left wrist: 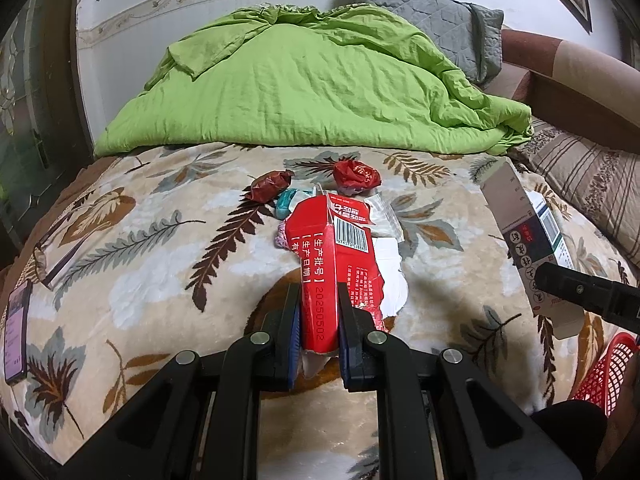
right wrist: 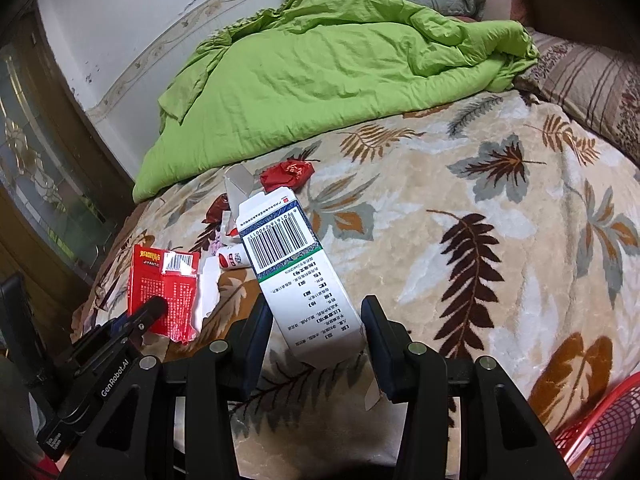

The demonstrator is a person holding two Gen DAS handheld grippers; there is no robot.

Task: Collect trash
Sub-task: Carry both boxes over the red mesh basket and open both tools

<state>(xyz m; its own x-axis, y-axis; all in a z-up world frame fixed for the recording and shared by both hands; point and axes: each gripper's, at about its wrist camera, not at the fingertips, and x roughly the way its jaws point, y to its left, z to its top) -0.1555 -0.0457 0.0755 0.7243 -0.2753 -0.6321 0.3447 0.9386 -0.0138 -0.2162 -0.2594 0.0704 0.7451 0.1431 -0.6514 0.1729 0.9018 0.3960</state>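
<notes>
My left gripper (left wrist: 319, 300) is shut on a torn, flattened red carton (left wrist: 334, 256) with a barcode, held just above the leaf-patterned blanket. My right gripper (right wrist: 318, 322) is shut on a white and green medicine box (right wrist: 296, 272), which sticks up and away from the jaws. That same box (left wrist: 532, 248) shows at the right of the left wrist view, and the red carton (right wrist: 164, 288) at the left of the right wrist view. Beyond lie a crumpled red wrapper (left wrist: 356, 176), a dark red wrapper (left wrist: 268, 186), a teal scrap (left wrist: 286, 202) and a small red-and-white tube (right wrist: 232, 259).
A red mesh basket (left wrist: 600, 376) sits at the lower right by the bed's edge; its rim (right wrist: 600, 432) also shows in the right wrist view. A green quilt (left wrist: 304, 84) is heaped at the back. A phone (left wrist: 16, 332) lies on the blanket at far left.
</notes>
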